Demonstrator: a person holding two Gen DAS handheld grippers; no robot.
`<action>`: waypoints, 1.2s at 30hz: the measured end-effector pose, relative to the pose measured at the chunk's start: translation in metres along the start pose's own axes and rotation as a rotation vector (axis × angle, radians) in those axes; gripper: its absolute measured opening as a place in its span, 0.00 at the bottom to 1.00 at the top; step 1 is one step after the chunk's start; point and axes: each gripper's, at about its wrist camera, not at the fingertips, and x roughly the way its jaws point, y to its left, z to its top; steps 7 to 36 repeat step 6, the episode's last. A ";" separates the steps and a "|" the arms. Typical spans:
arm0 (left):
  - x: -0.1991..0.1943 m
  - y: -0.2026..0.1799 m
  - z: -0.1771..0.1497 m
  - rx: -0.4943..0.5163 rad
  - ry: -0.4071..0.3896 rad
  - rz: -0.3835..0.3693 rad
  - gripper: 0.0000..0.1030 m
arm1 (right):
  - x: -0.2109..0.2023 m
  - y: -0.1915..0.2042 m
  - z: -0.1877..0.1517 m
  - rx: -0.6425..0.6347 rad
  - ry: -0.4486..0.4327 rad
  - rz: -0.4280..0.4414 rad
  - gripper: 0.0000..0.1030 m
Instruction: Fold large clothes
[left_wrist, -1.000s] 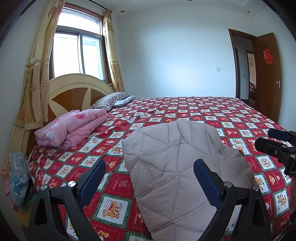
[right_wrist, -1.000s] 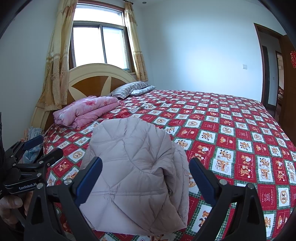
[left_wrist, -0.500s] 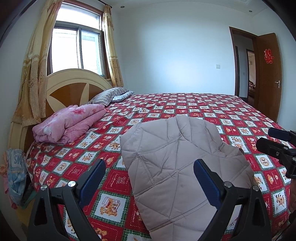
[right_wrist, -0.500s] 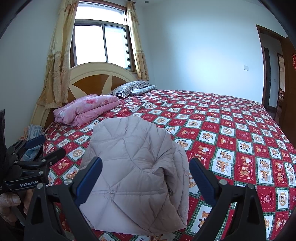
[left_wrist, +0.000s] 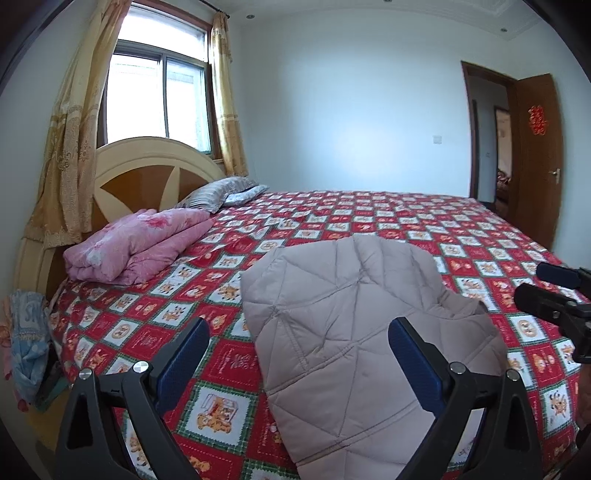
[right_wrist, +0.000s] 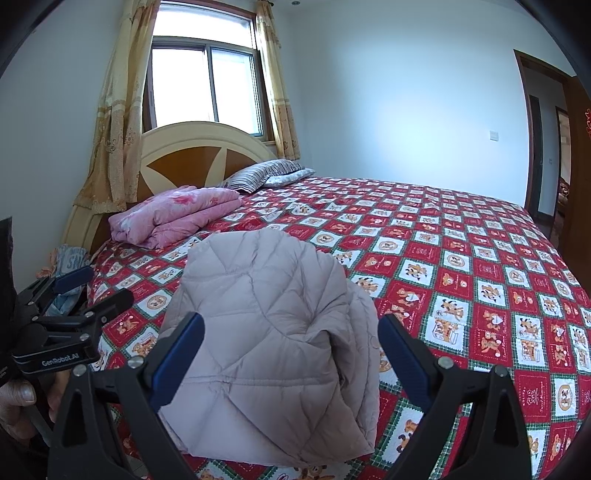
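Covering the wide bed (left_wrist: 424, 221) is a red patchwork spread of white squares with cartoon bears, and it fills most of the room under pale bare walls. At the head stands a rounded cream and brown headboard (left_wrist: 147, 173), with a window (left_wrist: 159, 99) behind it and yellow lace curtains (left_wrist: 70, 147) hanging at either side. A striped pillow (left_wrist: 218, 192) lies at the far corner of the headboard, and a folded pink quilt (left_wrist: 136, 247) rests on the spread nearer the camera, well apart from the jacket. Some blue and white cloth (left_wrist: 26, 339) hangs off the bedside by the headboard; what it is I cannot tell. A brown door (left_wrist: 535, 158) stands open in the far right wall, a red paper ornament stuck on it. The task's thing, a pale beige quilted jacket (left_wrist: 354, 332), lies folded into a rough bundle on the near edge of the bed, its lower hem drooping slightly over the side in the right wrist view. The left tongs (left_wrist: 299, 354) hang above that near edge with the blue pads spread wide, holding nothing. The right tongs (right_wrist: 291, 347) are likewise parted and empty, just in front of the jacket without touching it. A hand (right_wrist: 18, 402) grips the left tool's handle at the left edge.
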 end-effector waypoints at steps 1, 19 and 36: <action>0.000 0.000 0.000 0.003 -0.002 -0.003 0.95 | 0.000 0.000 0.000 0.000 0.001 0.000 0.94; 0.002 -0.002 -0.001 0.013 0.000 -0.010 0.95 | 0.000 0.001 -0.003 -0.001 0.011 0.002 0.94; 0.002 -0.002 -0.001 0.013 0.000 -0.010 0.95 | 0.000 0.001 -0.003 -0.001 0.011 0.002 0.94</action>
